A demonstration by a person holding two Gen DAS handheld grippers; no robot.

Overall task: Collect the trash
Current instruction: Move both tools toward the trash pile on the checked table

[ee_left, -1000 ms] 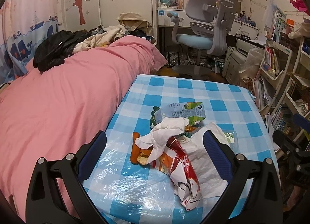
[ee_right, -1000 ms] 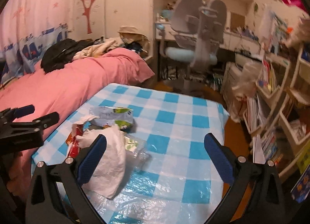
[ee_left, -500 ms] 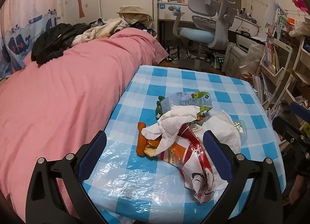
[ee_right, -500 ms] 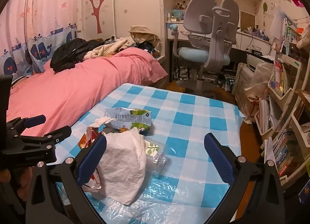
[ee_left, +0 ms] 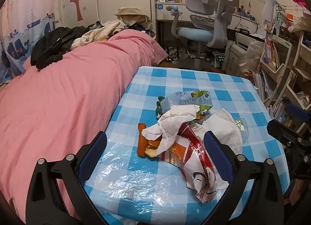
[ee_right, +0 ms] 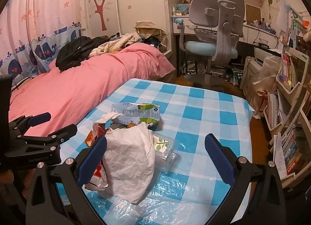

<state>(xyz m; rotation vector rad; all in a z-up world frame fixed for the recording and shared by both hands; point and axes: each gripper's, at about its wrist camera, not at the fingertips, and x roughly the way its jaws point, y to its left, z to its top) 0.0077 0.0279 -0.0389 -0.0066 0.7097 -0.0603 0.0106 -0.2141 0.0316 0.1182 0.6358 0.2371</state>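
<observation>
Both tongs (ee_left: 155, 154) (ee_right: 155, 156) edged nearer the trash pile (ee_left: 186, 127), spread wide; far tablecloth (ee_right: 204, 108) bare.

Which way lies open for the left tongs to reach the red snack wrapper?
Probably straight ahead: the left tongs stand open with the red snack wrapper lying between the fingers, only a crumpled tissue draped over its far end.

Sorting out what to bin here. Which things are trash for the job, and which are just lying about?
Trash: tissue, snack bag, carton, white wrapper, orange scrap.
Lying about: pink bedding, clothes, chair, books.
</observation>
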